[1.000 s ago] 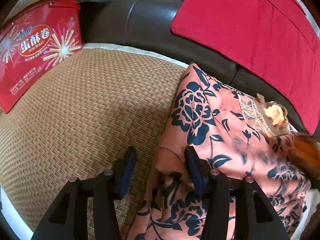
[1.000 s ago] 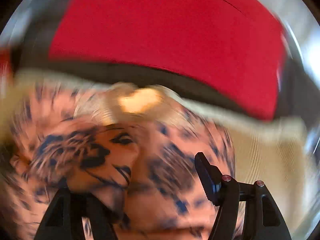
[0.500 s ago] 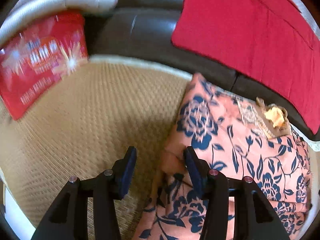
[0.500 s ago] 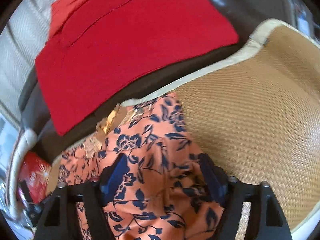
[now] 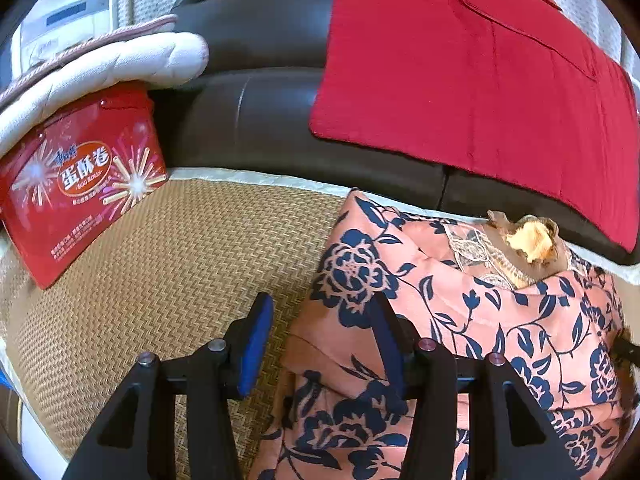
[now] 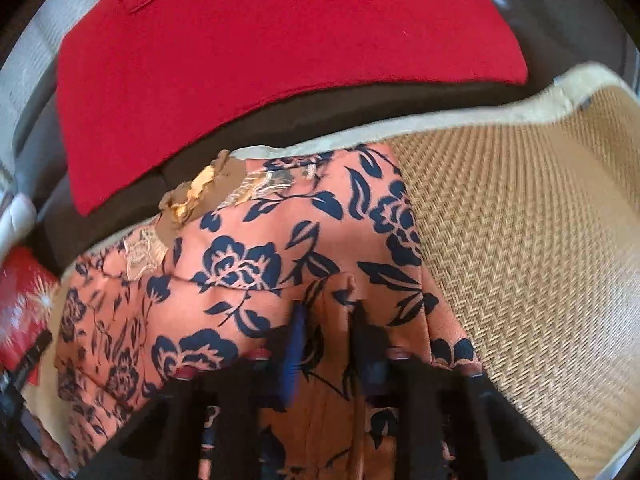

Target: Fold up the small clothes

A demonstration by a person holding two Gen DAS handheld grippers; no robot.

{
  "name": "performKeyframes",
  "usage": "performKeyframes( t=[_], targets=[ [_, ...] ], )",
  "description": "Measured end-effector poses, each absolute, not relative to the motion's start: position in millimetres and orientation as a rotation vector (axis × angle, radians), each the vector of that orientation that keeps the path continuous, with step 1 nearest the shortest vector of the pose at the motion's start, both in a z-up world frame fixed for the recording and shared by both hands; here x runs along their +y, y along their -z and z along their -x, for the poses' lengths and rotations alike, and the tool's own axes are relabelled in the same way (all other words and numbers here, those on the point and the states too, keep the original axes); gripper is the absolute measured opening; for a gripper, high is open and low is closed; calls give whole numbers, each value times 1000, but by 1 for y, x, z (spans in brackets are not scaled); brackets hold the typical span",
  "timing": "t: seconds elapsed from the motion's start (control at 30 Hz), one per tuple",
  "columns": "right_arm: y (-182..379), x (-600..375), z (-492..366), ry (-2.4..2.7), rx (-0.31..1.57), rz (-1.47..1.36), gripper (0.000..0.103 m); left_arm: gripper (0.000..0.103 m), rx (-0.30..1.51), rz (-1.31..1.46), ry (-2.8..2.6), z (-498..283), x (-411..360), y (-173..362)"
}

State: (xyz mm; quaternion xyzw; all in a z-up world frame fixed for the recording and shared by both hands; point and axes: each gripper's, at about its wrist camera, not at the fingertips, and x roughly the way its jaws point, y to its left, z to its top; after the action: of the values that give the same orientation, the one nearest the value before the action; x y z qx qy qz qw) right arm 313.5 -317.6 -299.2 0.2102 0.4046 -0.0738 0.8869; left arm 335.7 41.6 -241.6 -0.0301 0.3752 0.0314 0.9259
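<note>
left hand-held gripper: jaws apart, straddling floral garment edge | right hand-held gripper: just closed, pinching garment fold

Red tin: white characters "蛋酥卷" in an orange oval, "EGG ROLLS" in small letters beneath; fine print lower down too small to read.

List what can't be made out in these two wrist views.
- Floral garment: left wrist view, lower part hidden by the left gripper and the frame's edge.
- Right gripper: right wrist view, blurred; its jaws have just been closing onto a raised fold, pad contact unclear.
- Red tin: small print unreadable; in the right wrist view, blurred and cut off.
</note>
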Motion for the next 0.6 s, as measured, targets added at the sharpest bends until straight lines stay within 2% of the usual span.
performKeyframes(
  t=[0.07,0.3,0.43,0.53,0.6],
  targets=[
    [287,-313,-307,133,796,-426,11,52,764,63,-62,-336,40,241],
    [250,-319,-303,155,624,-419,11,52,734,37,-69,-332,27,239],
    [271,-329,-339,200,661,-439,11,52,759,-21,-73,-337,16,248],
    [308,-341,-364,219,785,-447,14,52,857,-118,-96,-345,3,269],
    [308,-346,-362,203,765,-481,15,52,871,-183,-117,-346,-4,275]
  ],
)
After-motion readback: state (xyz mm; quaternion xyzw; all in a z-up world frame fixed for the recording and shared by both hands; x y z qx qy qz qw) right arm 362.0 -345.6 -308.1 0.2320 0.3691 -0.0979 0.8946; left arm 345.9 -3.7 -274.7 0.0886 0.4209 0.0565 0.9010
